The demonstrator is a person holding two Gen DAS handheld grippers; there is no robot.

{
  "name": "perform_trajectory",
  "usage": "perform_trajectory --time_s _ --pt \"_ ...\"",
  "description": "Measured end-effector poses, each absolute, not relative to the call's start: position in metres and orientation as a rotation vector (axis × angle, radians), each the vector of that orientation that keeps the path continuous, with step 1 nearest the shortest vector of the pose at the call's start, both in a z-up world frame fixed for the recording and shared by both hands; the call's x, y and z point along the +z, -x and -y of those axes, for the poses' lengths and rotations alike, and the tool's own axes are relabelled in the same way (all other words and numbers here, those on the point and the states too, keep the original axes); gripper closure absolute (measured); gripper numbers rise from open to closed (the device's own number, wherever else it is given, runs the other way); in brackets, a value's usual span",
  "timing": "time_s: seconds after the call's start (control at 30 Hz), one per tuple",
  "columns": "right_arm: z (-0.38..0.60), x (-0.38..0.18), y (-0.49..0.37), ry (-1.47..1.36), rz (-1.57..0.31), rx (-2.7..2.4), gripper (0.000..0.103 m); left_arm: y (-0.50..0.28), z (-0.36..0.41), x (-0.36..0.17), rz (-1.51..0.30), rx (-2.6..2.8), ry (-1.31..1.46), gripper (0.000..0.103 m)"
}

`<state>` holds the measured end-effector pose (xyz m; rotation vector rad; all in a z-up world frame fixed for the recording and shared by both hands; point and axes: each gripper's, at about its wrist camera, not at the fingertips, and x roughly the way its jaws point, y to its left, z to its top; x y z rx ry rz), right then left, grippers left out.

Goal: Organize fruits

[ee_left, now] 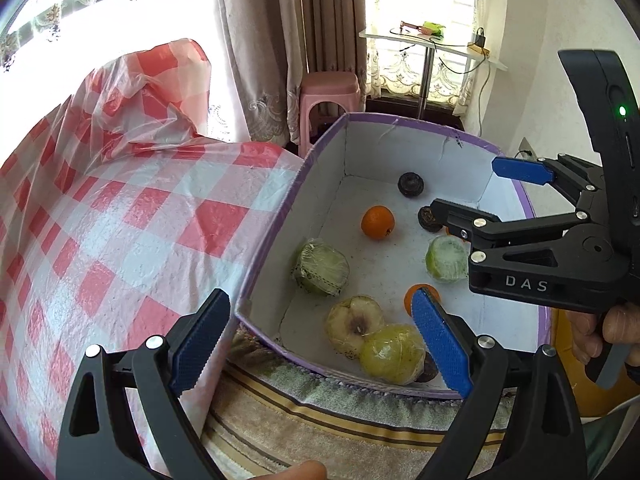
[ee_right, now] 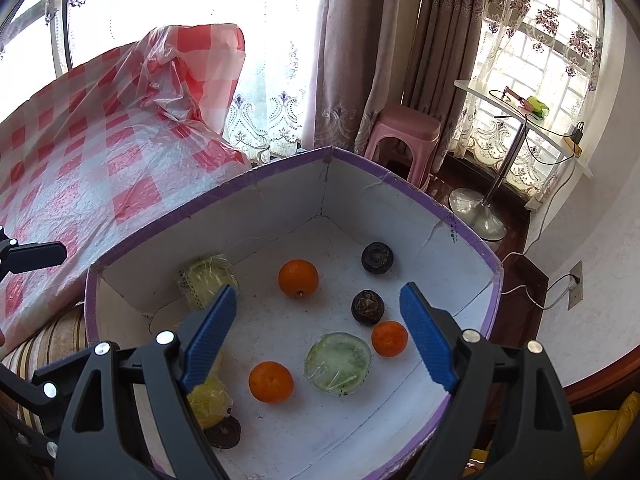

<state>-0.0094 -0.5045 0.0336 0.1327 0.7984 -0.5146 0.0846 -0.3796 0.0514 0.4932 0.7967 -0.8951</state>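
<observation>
A white box with a purple rim (ee_right: pixel 404 184) holds loose fruit. Inside lie an orange (ee_right: pixel 298 277), a second orange (ee_right: pixel 271 376), a smaller orange (ee_right: pixel 389 338), two dark round fruits (ee_right: pixel 377 257) (ee_right: pixel 367 307), a film-wrapped green half (ee_right: pixel 338 362) and a wrapped green piece (ee_right: pixel 208 280) at the left wall. My right gripper (ee_right: pixel 318 292) hangs open above the box floor, nothing between its pads. My left gripper (ee_left: pixel 320 296) is open over the box's near corner, above a wrapped pale fruit (ee_left: pixel 354 324) and a yellow-green one (ee_left: pixel 392 354). The right gripper (ee_left: pixel 464 185) reaches in from the right.
A red-and-white checked plastic cloth (ee_left: pixel 120 220) covers the surface left of the box. A striped towel (ee_left: pixel 320 420) lies under the box. Behind stand a pink stool (ee_right: pixel 404 128), curtains and a small white table (ee_right: pixel 520 112) with cables.
</observation>
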Motion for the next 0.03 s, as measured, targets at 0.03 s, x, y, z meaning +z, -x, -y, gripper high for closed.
perform_trajectory --time_s 0.03 --pt "0.4999 0.0359 0.007 -0.125 -0.795 -0.499 0.015 -0.0879 0.3729 0.0559 -0.796 -0.881 -0.477 0.014"
